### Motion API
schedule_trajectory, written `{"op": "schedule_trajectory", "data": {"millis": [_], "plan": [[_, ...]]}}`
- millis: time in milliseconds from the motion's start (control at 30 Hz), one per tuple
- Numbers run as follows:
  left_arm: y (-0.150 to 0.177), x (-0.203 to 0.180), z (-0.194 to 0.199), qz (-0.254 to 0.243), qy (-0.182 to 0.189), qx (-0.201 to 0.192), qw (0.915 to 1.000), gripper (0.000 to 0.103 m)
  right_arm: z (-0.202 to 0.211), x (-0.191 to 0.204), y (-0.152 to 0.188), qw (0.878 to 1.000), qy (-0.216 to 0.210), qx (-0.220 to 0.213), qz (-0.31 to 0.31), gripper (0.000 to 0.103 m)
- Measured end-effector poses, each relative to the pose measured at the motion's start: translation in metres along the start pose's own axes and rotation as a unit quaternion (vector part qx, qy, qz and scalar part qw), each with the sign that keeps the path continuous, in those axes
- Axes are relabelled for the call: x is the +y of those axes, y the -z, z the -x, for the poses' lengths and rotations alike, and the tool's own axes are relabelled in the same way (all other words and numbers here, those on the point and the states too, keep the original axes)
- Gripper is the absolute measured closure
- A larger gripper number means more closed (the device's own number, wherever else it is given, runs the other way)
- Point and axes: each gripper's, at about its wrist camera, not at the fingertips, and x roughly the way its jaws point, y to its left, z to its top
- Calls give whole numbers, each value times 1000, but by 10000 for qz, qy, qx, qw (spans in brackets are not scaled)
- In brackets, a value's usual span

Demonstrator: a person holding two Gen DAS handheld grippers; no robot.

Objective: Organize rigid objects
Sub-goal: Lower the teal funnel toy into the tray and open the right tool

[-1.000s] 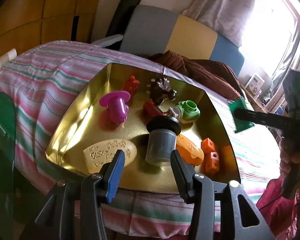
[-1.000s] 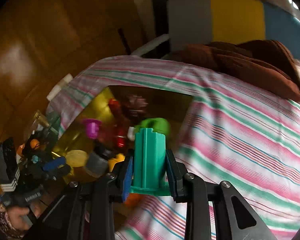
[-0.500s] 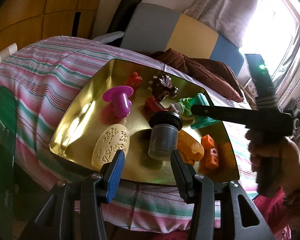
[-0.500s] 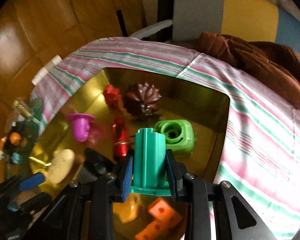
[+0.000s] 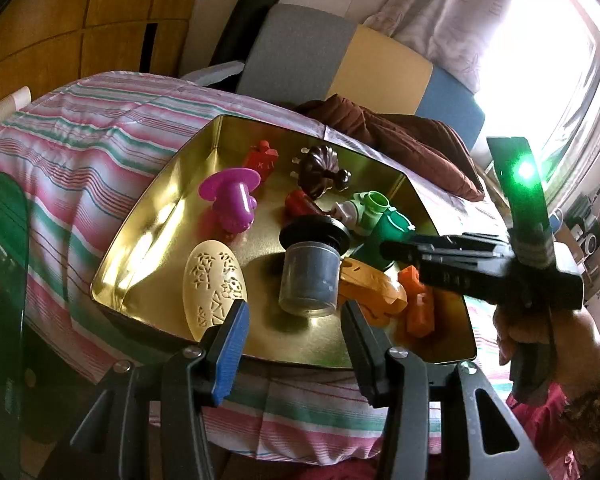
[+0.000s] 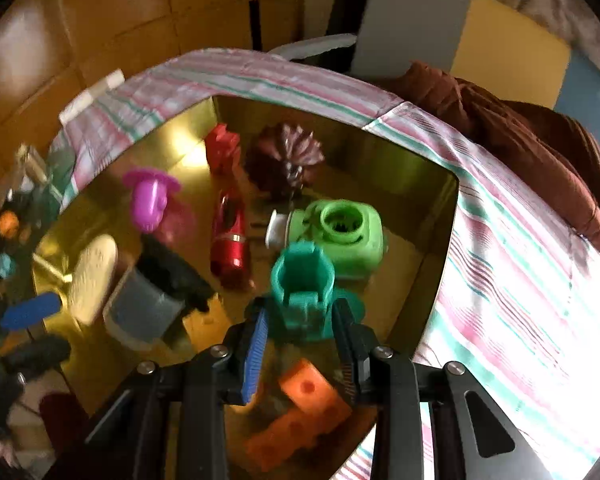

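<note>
A gold tray (image 5: pixel 148 216) (image 6: pixel 440 216) on a striped cloth holds several plastic pieces. My right gripper (image 6: pixel 300 320) has its fingers apart on either side of a teal ribbed piece (image 6: pixel 302 292) that stands in the tray next to a light green piece (image 6: pixel 352 236); the teal piece also shows in the left wrist view (image 5: pixel 392 236). My left gripper (image 5: pixel 292 320) is open and empty at the tray's near edge, in front of a grey cup with a black cap (image 5: pixel 310 276).
In the tray lie a cream egg (image 5: pixel 214 284), a magenta piece (image 5: pixel 234 200), red pieces (image 5: pixel 262 160), a brown shell shape (image 5: pixel 320 168) and orange blocks (image 5: pixel 416 300). A brown cushion (image 5: pixel 412 140) lies behind the tray.
My right gripper carried the teal piece over the tray, lowered it beside the light green piece, and its fingers have spread off it. My left gripper stayed open by the tray's near edge.
</note>
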Motion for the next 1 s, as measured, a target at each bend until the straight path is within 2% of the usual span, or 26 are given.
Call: {"op": "schedule_trajectory", "data": {"millis": [167,433,500,600,700,867,1000], "plan": [[0,-4,1,-70,-4,-28,10000,55,-12,2,3,9999,-49,119,-46,73],[-4,-18,10,-309,-116,-207,9992,55,-4,1,-1,9990,-290,-2,-345,70],[-6,-22,13,-367,-254,-234,9987,55,8,6,3,9993,-136,-97,-348,65],[-9,-23,19,-388,-349,-316,9981,55,25,15,9,9990,-45,-298,-341,51],[-12,-21,24,-371,-554,-328,9972,55,42,28,15,9984,35,-496,-270,48],[-17,-13,35,-252,-859,-411,9951,55,59,42,20,9971,239,-638,-329,35],[-19,-6,43,-196,-1252,-493,9907,55,68,48,21,9956,318,-710,-530,21]]}}
